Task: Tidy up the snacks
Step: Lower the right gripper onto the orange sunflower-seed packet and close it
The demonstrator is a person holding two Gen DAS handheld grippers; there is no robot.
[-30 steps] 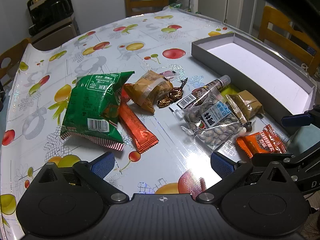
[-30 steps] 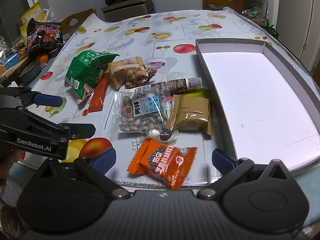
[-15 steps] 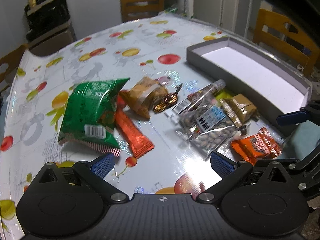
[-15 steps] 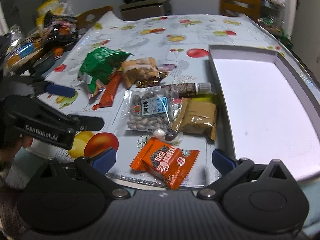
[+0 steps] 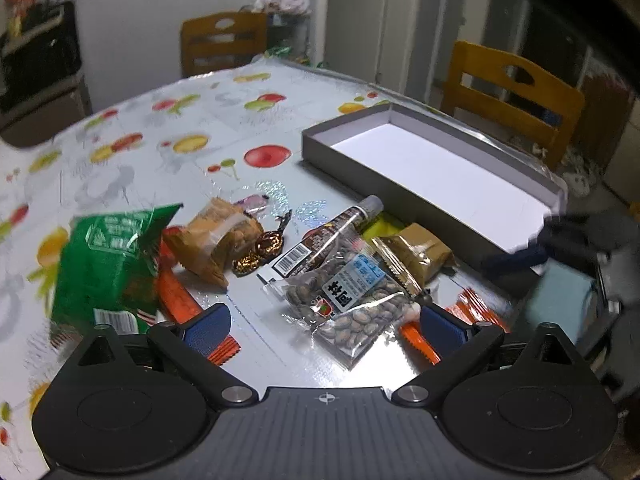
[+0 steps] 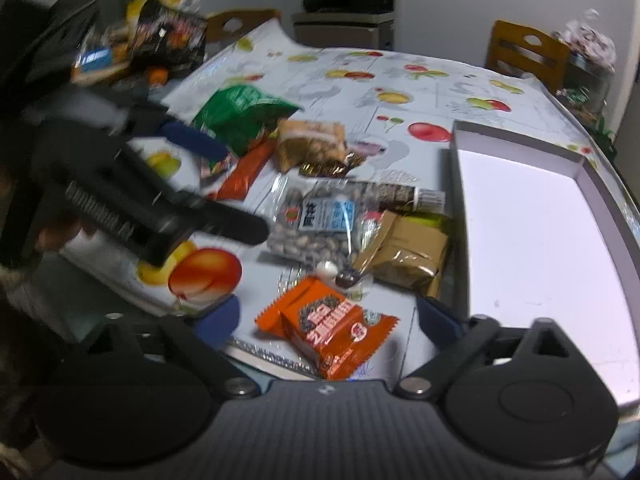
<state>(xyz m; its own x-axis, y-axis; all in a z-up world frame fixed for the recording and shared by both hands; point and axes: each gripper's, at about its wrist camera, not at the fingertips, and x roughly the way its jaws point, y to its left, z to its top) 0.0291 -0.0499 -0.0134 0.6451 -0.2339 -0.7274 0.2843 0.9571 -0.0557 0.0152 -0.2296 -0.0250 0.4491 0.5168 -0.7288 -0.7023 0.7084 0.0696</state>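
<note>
Fruit-print table (image 5: pixel 208 128), scattered snacks (image 6: pixel 316 216), grey box (image 6: pixel 532 240)

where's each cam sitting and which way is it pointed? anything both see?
Left wrist: on the left gripper, low over the table's near edge, looking across the snack pile toward the gray box and chairs; its own open fingers and the blurred right gripper show.
Right wrist: on the right gripper, looking across the orange packet toward the far wall, with the box at right; its own open fingers and the left gripper show.
Shared: clear nut bag, green bag, box.
</note>
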